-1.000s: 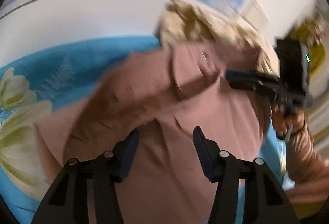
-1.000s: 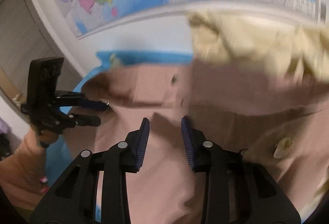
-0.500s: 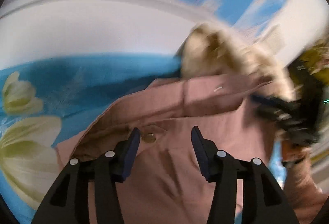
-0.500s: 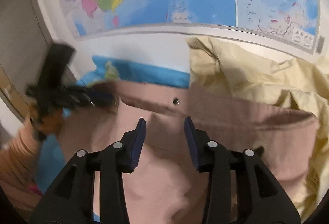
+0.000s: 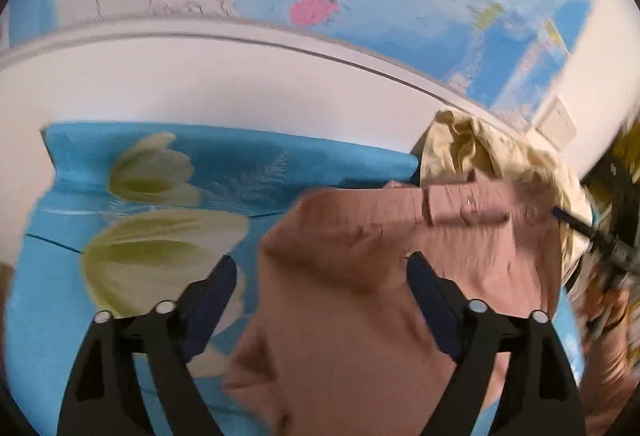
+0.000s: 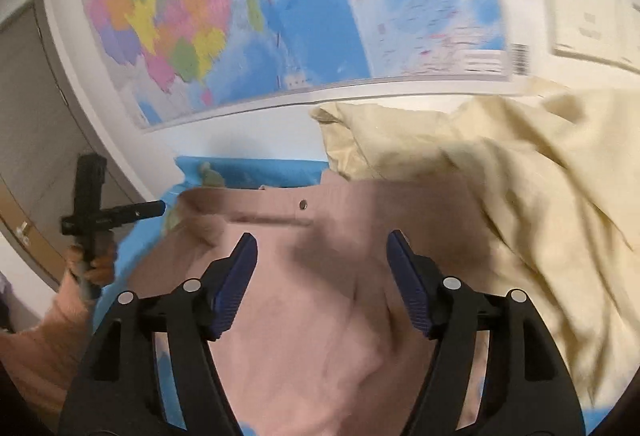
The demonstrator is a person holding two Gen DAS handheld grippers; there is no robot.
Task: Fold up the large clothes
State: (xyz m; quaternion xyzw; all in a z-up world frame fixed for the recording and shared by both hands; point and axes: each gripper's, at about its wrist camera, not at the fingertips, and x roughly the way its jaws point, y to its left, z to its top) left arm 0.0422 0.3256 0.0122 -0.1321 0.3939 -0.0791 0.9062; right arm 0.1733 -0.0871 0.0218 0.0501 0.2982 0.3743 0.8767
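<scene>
Presently both my left gripper [image 5: 320, 276] and right gripper [image 6: 322, 256] hover with jaws apart over the pink garment [image 6: 340, 296], its snap-buttoned edge running crosswise ahead.

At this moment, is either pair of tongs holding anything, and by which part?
Nothing. Left tongs and right tongs are open above the pink garment.

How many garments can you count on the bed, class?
2. A pink garment lies on the blue bedsheet, below both open hand-held grippers. A cream garment sits crumpled to its right, against the wall. Others may lie out of view.
</scene>
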